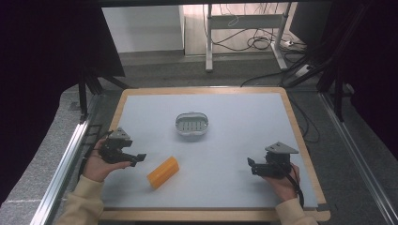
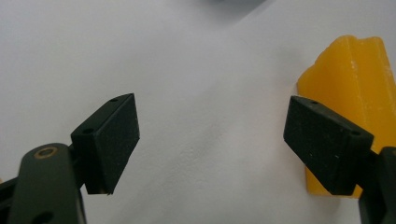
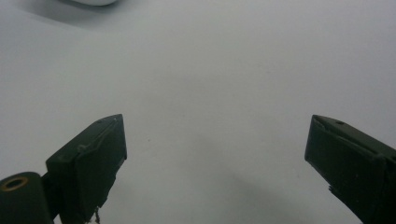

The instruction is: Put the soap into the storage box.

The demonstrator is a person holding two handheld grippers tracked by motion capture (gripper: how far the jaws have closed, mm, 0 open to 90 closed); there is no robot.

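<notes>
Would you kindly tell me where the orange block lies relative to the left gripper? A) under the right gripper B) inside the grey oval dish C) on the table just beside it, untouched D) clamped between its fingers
C: the orange block lies on the table just beside the open left gripper, with nothing between its fingers.

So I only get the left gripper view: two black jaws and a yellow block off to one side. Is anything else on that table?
Observer: Yes, an oval white dish with a slotted floor sits past the yellow block, near the table's middle.
Operator: Where's the other gripper?
Observer: The right gripper rests low at the table's right side, jaws wide apart with nothing between them.
Operator: Is mine touching the block?
Observer: No, from above the left gripper stands a little left of it, jaws open.
</notes>
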